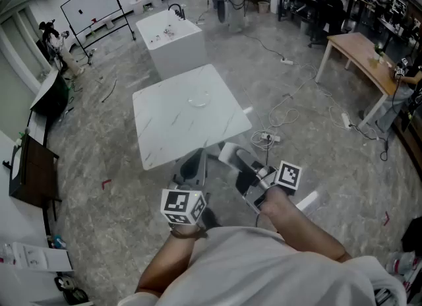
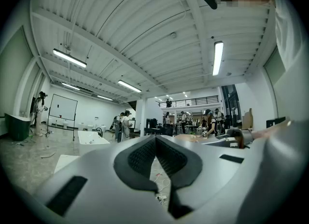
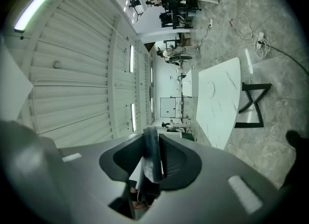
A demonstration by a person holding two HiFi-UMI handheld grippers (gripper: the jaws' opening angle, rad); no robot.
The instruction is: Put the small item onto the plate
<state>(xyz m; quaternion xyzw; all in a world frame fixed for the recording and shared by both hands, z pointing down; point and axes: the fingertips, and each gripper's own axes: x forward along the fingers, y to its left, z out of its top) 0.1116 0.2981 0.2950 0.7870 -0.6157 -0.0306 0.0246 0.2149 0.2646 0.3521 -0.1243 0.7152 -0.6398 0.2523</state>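
A clear glass plate (image 1: 198,98) lies near the middle of the white square table (image 1: 165,126); the right gripper view shows the plate (image 3: 211,89) as a faint ring on the tabletop. My right gripper (image 3: 153,143) is shut on the small item (image 3: 150,158), a thin flat grey piece standing edge-on between the pads. In the head view that gripper (image 1: 232,155) is held in the air just off the table's near right corner. My left gripper (image 1: 192,166) hangs beside the table's near edge. Its pads (image 2: 145,156) meet with nothing between them.
A white cabinet (image 1: 170,37) stands behind the table. A wooden desk (image 1: 362,57) is at the right, with cables and a power strip (image 1: 269,137) on the floor between. A dark cabinet (image 1: 30,169) lines the left wall. People stand far off.
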